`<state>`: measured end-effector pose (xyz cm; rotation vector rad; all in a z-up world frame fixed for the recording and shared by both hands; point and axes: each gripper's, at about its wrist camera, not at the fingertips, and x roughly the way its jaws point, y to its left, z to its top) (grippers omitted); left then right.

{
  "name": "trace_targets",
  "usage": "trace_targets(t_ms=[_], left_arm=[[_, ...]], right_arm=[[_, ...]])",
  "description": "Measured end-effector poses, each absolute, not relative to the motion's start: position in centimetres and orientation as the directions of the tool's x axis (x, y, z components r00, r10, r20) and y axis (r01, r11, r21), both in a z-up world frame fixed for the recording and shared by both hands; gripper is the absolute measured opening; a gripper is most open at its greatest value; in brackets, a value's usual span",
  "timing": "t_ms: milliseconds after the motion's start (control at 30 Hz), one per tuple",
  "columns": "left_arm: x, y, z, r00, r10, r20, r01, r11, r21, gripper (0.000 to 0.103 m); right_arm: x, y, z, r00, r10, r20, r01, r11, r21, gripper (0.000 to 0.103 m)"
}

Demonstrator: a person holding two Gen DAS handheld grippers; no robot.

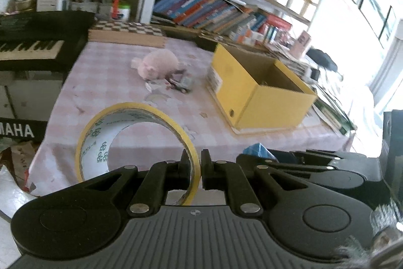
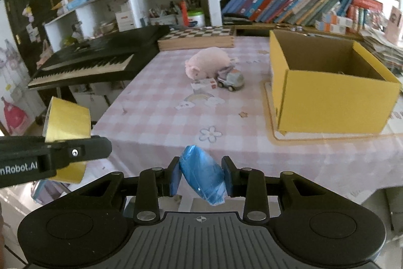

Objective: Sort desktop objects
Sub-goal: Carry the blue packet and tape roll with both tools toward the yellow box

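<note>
While our left tongs pinch the wall of a yellow tape roll, one pad inside the ring and one outside, our right tongs are clamped on a blue wrapped bundle that sits tilted between the pads. Both loads hang at the near edge of the desk, which wears a pink checked cloth. From the right wrist view we see the left tongs off to the left with the roll held on edge beside the desk's corner. Farther out, near the middle of the cloth, a pink plush pig lies with a small grey toy truck touching its flank and a little white-and-red carton just in front. To the right stands an open yellow cardboard box. At the desk's far edge rests a chessboard case, beside it a black keyboard, and behind them bookshelves.
</note>
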<state>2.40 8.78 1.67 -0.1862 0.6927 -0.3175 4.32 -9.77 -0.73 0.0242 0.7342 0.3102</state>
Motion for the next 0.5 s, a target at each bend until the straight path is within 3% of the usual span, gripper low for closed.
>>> trace_targets(t_ms=[500], left_arm=[[1.6, 5.9, 1.0, 0.661, -0.439, -0.609, 0.328, 0.899, -0.292, 0.007]], right_arm=[[1.6, -13.0, -1.3, 0.702, 0.204, -0.682, -0.152, 0.979, 0.136, 0.034]])
